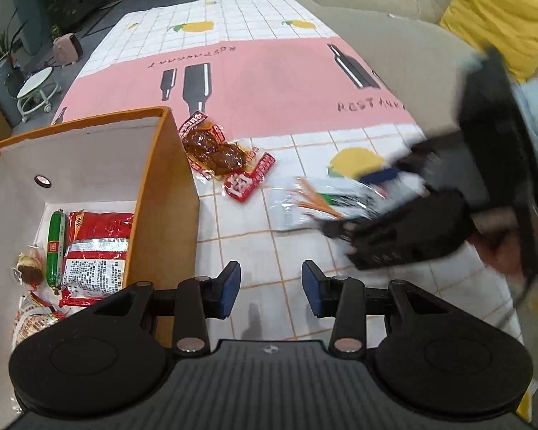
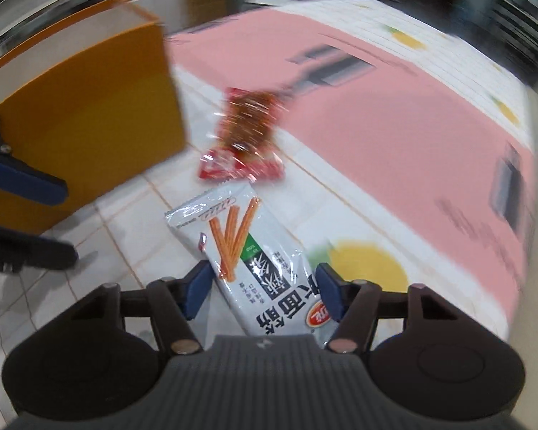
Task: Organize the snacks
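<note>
An orange box with a white inside stands at the left and holds a green sausage, a red packet and other wrapped snacks. My left gripper is open over the tablecloth just right of the box, with nothing between its pads. Two clear packs of brown snacks with red labels lie beside the box. My right gripper is shut on a white breadstick packet, its blue pads pressing the two long edges. In the right wrist view the packet looks sharp while the table behind is blurred.
The tablecloth is pink and white-checked with lemon and bottle prints. A beige sofa with a yellow cushion runs along the right. A white wheeled stool and plants stand on the floor at left. A person's hand holds the right gripper.
</note>
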A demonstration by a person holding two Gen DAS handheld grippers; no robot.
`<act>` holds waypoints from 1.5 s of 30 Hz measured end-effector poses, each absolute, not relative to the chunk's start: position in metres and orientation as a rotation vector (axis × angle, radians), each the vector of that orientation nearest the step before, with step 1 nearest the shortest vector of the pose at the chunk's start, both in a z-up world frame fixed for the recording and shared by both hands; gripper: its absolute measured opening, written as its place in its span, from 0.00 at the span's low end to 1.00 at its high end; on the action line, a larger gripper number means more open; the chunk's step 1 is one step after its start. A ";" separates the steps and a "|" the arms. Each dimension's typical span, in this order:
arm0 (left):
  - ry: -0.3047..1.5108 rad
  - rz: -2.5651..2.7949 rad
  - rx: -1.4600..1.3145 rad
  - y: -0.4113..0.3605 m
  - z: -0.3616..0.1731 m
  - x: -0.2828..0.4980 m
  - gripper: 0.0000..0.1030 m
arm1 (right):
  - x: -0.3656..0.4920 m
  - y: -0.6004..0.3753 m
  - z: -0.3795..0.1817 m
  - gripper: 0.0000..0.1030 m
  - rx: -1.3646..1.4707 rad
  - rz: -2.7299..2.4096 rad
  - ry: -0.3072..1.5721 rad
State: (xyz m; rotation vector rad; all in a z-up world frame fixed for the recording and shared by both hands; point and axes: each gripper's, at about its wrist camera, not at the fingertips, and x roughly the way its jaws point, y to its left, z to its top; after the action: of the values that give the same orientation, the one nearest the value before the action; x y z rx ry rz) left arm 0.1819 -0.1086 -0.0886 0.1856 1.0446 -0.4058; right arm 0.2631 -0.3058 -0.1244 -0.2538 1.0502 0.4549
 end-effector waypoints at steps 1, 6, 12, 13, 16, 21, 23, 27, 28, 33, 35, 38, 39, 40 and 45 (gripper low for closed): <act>1.038 -0.401 0.171 -0.108 -0.088 0.183 0.46 | 0.258 -0.310 -0.124 0.59 -0.226 0.397 1.060; 1.003 -0.335 0.096 -0.113 -0.089 0.195 0.46 | 0.224 -0.333 -0.120 0.59 -0.109 0.153 1.082; 0.994 -0.176 -0.021 -0.135 -0.094 0.231 0.63 | 0.213 -0.338 -0.120 0.67 -0.031 0.054 1.096; 0.993 -0.144 -0.021 -0.139 -0.097 0.237 0.65 | 0.213 -0.338 -0.120 0.70 -0.015 0.052 1.093; 1.015 -0.052 -0.036 -0.150 -0.108 0.256 0.66 | 0.216 -0.337 -0.122 0.75 0.019 0.061 1.062; 1.060 0.081 -0.080 -0.158 -0.130 0.283 0.66 | 0.213 -0.337 -0.122 0.78 0.005 0.087 1.038; 1.065 0.137 -0.108 -0.160 -0.136 0.290 0.66 | 0.215 -0.336 -0.122 0.78 0.003 0.095 1.036; 1.053 0.192 -0.113 -0.165 -0.143 0.299 0.67 | 0.220 -0.340 -0.123 0.78 0.031 0.098 1.031; 1.049 0.196 -0.103 -0.165 -0.144 0.299 0.68 | 0.220 -0.341 -0.123 0.78 0.031 0.092 1.031; 1.008 0.138 -0.087 -0.162 -0.146 0.291 0.60 | 0.220 -0.343 -0.123 0.71 0.025 0.080 1.025; 0.988 0.089 -0.060 -0.160 -0.146 0.283 0.57 | 0.217 -0.342 -0.122 0.65 0.003 0.066 1.020; 0.975 0.012 -0.028 -0.154 -0.143 0.266 0.52 | 0.214 -0.342 -0.121 0.63 0.011 0.062 1.031; 0.970 -0.016 -0.022 -0.151 -0.141 0.259 0.49 | 0.213 -0.343 -0.120 0.63 0.015 0.059 1.038; 0.968 -0.044 -0.017 -0.149 -0.139 0.253 0.40 | 0.211 -0.343 -0.119 0.62 0.020 0.058 1.046; 1.032 -0.182 0.048 -0.140 -0.139 0.212 0.02 | 0.201 -0.344 -0.117 0.62 0.051 0.030 1.092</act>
State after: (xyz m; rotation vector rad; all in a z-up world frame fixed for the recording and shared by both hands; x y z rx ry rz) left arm 0.2123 -0.1401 -0.1392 0.0479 1.0316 -0.1824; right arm 0.2013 -0.3440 -0.1169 0.0506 1.0919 0.0302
